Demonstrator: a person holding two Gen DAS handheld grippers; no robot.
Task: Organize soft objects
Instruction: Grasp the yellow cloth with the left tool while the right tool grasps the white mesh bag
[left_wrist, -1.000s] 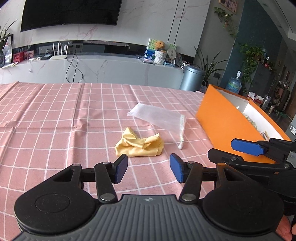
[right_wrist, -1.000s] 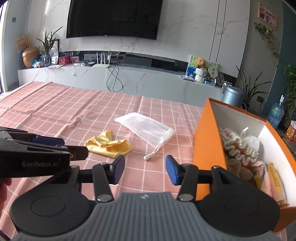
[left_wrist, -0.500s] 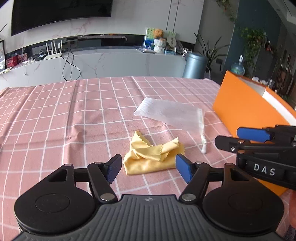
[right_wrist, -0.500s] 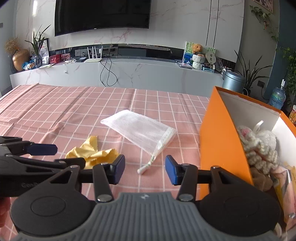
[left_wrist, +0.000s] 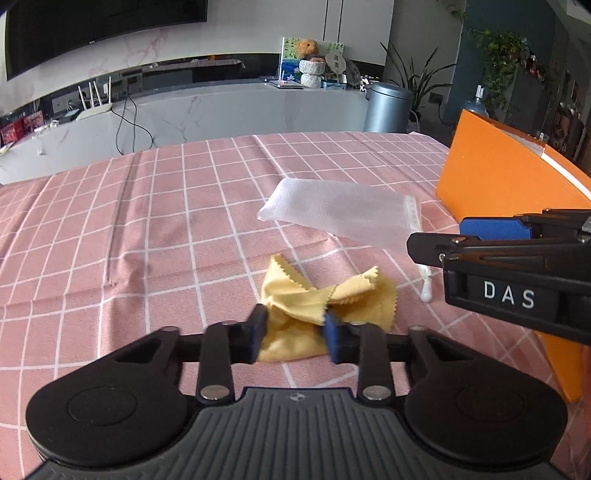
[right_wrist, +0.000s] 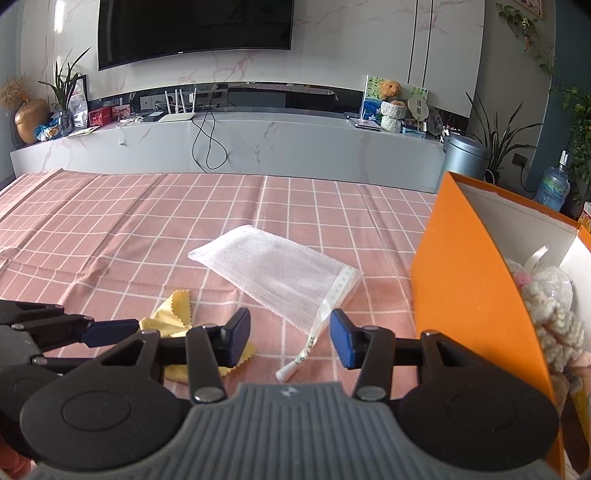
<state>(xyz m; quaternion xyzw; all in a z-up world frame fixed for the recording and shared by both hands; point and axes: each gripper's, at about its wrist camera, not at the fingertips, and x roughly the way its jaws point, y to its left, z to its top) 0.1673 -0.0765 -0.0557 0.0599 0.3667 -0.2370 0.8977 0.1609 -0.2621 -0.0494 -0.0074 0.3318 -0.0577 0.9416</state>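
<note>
The yellow cloth (left_wrist: 325, 306) is now bracketed by the left gripper (left_wrist: 293, 332), whose blue pads (left_wrist: 258, 328) are drawn in against the crumpled near edge of the fabric; half a second ago the same jaws were spread wide and held short of it, so a closing grasp has evidently been begun. Whether the fabric is fully pinched cannot be told, since a band of cloth is seen between the pads, but contact on both sides is apparent. The cloth is found on the pink checked tablecloth (left_wrist: 147, 240), to the left of the orange box (left_wrist: 491, 177) and nearer the camera than the white mesh pouch (left_wrist: 340, 210), from which it is kept apart. The right gripper (right_wrist: 289, 336) is held released, its jaws wide and nothing between them, above the pouch's drawstring end (right_wrist: 295, 363) just left of the box. In the box (right_wrist: 465, 280), knitted soft items (right_wrist: 554, 317) are already seen. It is judged that the cloth is the piece in hand and that a lift toward the box is called for; the pouch is left for later. A thin pinch on a loose fold could be lost on lifting.
</note>
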